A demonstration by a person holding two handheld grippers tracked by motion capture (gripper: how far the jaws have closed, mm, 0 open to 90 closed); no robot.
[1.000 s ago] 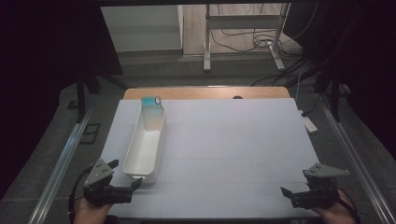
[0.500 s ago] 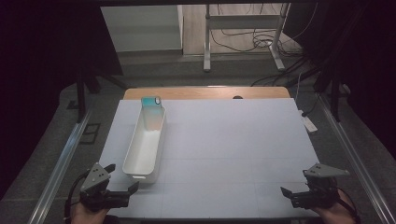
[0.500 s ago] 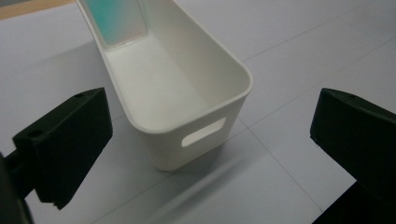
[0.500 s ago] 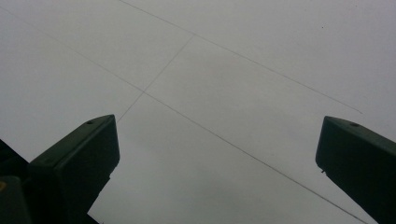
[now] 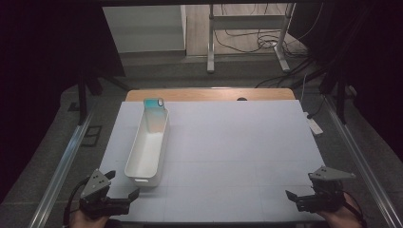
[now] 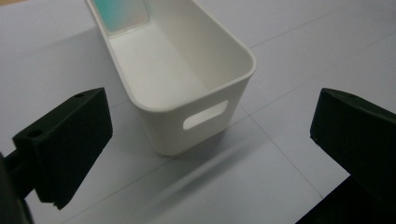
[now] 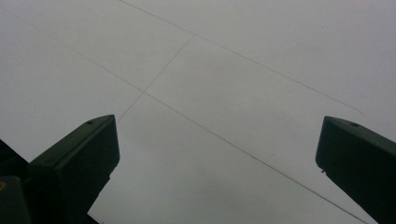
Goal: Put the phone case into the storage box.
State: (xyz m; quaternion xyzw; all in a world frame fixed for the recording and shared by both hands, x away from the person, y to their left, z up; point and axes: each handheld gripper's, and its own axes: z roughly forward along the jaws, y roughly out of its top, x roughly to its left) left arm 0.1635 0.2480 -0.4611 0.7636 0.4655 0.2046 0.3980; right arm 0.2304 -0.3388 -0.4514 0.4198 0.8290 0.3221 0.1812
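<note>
Two grippers sitting low at the near edge of the table (image 5: 247, 142), jaws spread wide on both and clamping nothing. Left gripper (image 5: 124, 198) hovering at the near left corner, held in a hand (image 5: 85, 219), pointing at the near end of a long white bin (image 5: 147, 147) just ahead of it but apart from it. Seen from the left gripper view, gripper (image 6: 205, 154) framing the bin (image 6: 187, 79) between its black jaws, handle slot (image 6: 205, 115) facing the camera, a teal object (image 6: 122, 14) lying at the bin's far end. Right gripper (image 5: 297, 198) resting well apart at the near right corner, looking down on bare white tabletop (image 7: 224, 93) crossed by thin lines. Bin lying lengthwise on the left half of the table, teal object (image 5: 154, 105) at its far end.
</note>
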